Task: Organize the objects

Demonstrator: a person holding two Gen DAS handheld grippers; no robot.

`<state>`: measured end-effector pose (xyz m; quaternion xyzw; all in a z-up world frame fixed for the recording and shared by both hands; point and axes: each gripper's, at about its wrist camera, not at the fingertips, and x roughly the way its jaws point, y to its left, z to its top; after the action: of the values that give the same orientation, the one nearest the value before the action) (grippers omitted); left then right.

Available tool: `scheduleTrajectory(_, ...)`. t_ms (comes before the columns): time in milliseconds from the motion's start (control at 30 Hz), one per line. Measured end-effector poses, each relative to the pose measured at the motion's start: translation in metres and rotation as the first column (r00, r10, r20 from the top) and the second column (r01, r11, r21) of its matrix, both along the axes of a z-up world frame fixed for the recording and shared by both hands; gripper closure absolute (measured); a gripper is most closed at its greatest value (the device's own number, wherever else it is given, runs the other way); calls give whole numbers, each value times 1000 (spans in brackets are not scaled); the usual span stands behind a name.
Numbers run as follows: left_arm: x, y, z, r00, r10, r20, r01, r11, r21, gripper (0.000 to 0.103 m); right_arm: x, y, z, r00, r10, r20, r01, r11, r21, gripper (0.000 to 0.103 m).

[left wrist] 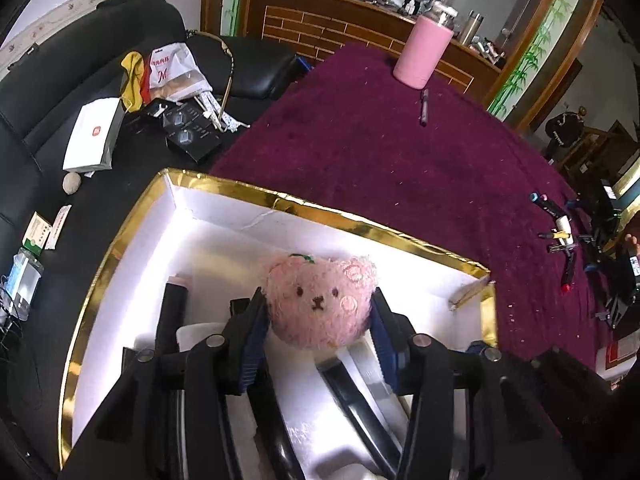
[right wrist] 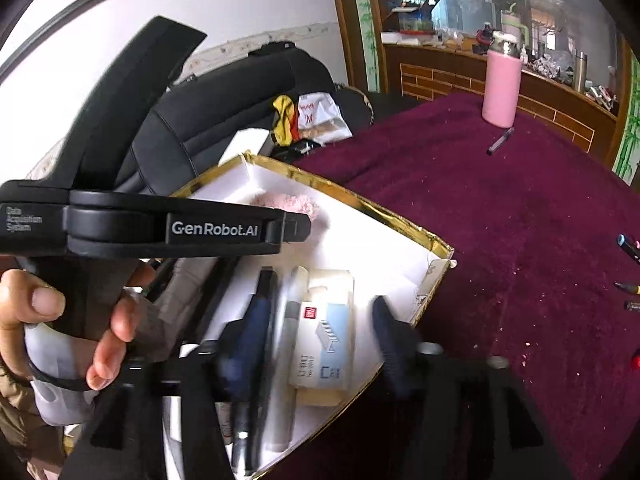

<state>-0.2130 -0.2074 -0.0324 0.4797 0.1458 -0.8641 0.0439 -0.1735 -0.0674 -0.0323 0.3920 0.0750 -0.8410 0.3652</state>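
Note:
My left gripper (left wrist: 318,312) is shut on a pink plush bear head (left wrist: 320,304) and holds it over the white inside of a gold-rimmed box (left wrist: 280,200). The box holds pens and a black tube (left wrist: 172,312). In the right wrist view the box (right wrist: 384,208) shows with pens (right wrist: 260,320), a staple box (right wrist: 326,344) and a bit of the pink plush (right wrist: 288,204) behind the left gripper's body. My right gripper (right wrist: 316,328) is open and empty, above the box's near right side.
A maroon cloth (left wrist: 400,152) covers the table. On it stand a pink bottle (left wrist: 424,52), a pen (left wrist: 424,106) and several markers (left wrist: 560,236) at the right. A black sofa (left wrist: 60,80) with bags and boxes lies to the left.

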Motion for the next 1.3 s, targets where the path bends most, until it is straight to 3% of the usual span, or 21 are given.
scheduleTrajectory(100, 9, 5, 13, 1000, -4, -27, 3, 999, -32, 53, 12, 7, 12, 1000, -6, -21, 5, 999, -33, 28)
scheduleTrajectory(267, 38, 14, 44, 995, -12, -95, 5, 997, -77, 46, 40, 24, 30, 999, -5, -44, 1, 996, -94, 10)
scheduleTrajectory(467, 83, 36, 78, 986, -18, -167, -8, 988, -153, 42, 65, 49, 46, 998, -3, -63, -5, 991, -133, 0)
scheduleTrajectory(933, 137, 62, 98, 976, 127, -177, -167, 959, -231, 30, 68, 103, 39, 999, -29, 16, 32, 971, -236, 0)
scheduleTrajectory(1300, 144, 70, 94, 975, 135, -178, -171, 964, -202, 30, 69, 99, 30, 999, -22, 25, 26, 981, -192, 0)
